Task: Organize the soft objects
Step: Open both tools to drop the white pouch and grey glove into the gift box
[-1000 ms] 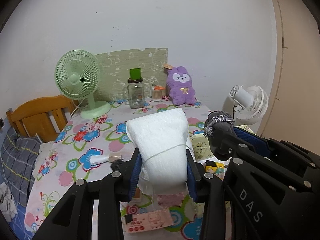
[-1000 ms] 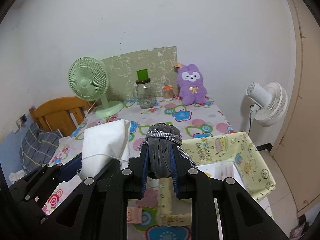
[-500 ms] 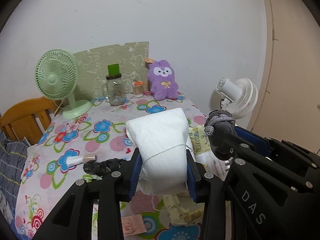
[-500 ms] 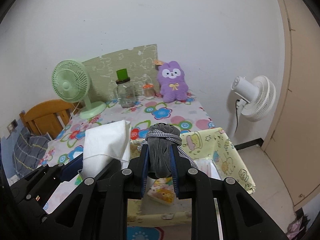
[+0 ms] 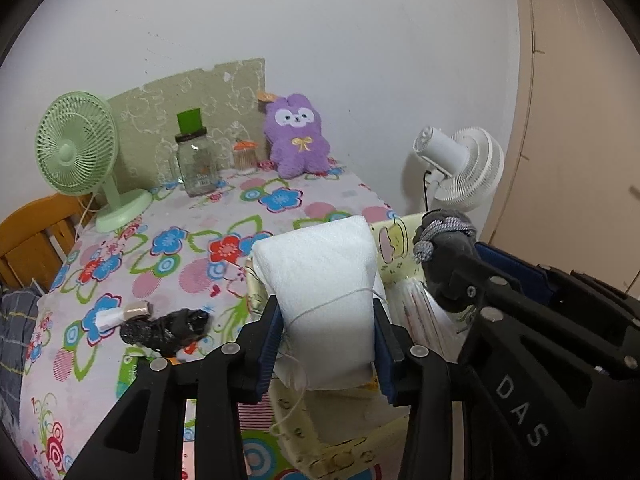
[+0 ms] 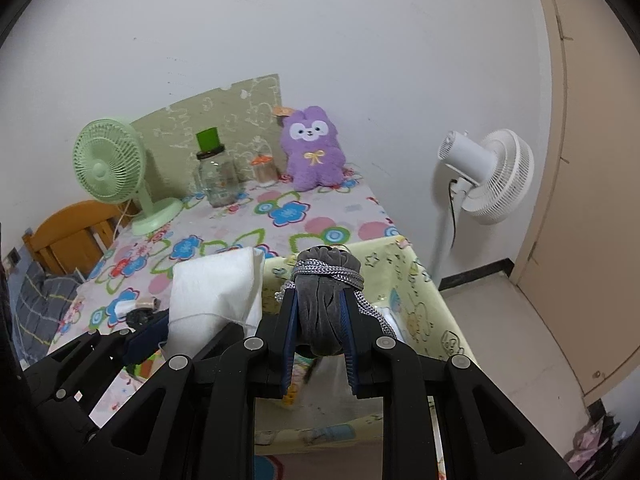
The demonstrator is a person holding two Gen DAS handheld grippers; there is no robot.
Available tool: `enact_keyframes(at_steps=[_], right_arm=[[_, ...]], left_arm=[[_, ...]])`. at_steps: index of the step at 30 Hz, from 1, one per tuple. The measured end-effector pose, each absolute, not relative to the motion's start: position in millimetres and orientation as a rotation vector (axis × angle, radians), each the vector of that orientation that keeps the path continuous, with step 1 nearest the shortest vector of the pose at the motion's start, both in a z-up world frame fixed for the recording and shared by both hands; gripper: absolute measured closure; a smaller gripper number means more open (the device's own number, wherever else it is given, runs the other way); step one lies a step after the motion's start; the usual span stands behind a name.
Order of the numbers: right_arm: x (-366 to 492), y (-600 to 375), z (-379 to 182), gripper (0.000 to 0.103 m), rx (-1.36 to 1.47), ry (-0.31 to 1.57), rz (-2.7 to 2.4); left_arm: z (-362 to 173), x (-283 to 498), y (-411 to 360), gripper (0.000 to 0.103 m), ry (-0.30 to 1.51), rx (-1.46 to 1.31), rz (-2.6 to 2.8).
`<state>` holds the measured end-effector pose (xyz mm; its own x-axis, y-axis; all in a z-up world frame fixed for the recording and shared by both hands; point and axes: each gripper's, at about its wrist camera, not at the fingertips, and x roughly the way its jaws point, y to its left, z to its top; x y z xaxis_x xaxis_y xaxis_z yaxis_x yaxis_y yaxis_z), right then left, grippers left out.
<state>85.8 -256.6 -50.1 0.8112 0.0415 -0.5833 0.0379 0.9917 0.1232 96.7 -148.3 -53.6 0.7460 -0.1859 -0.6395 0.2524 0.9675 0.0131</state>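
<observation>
Now — left claw (image 5: 326, 344) clamps white pouch (image 5: 324, 280) | right claw (image 6: 319, 334) clamps grey pouch (image 6: 322, 300)

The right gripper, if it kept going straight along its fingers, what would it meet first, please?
Probably the yellow fabric bin: the right gripper, shut on the grey pouch, points down over the bin's open top, so its lining or contents come first. Depth is uncertain.

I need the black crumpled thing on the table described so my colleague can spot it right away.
Start at the flowered tablecloth and come toward its near left part, left of the left claw. The black crumpled bag lies there, beside a small white tube. It is the only dark, shiny, shapeless lump on the cloth.
</observation>
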Motion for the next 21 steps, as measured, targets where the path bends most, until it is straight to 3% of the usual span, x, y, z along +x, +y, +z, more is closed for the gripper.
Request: enact_keyframes(at_steps=[8,10,12,21], right_arm=[[93.0,-274.7,-63.5,0.08,0.169,0.646,-0.026],[95.7,-278.0,-66.3,0.08,0.172,0.652,-0.032],[99.0,-280.3,-68.2,0.08,0.174,0.657,-0.034],[113.8,-279.9,-72.2,0.08,0.172,0.669,-0.005]], left_arm=[[-68.7,107.0,-164.1,0.051,0.738,0.143,-0.263],[-70.6,108.4,-167.6,0.032,0.745,0.155,-0.267],[-70.4,108.3,-169.5,0.025,0.742,0.166,-0.254],[-68.7,116.6,-167.8,0.017,0.756,0.16,-0.264]])
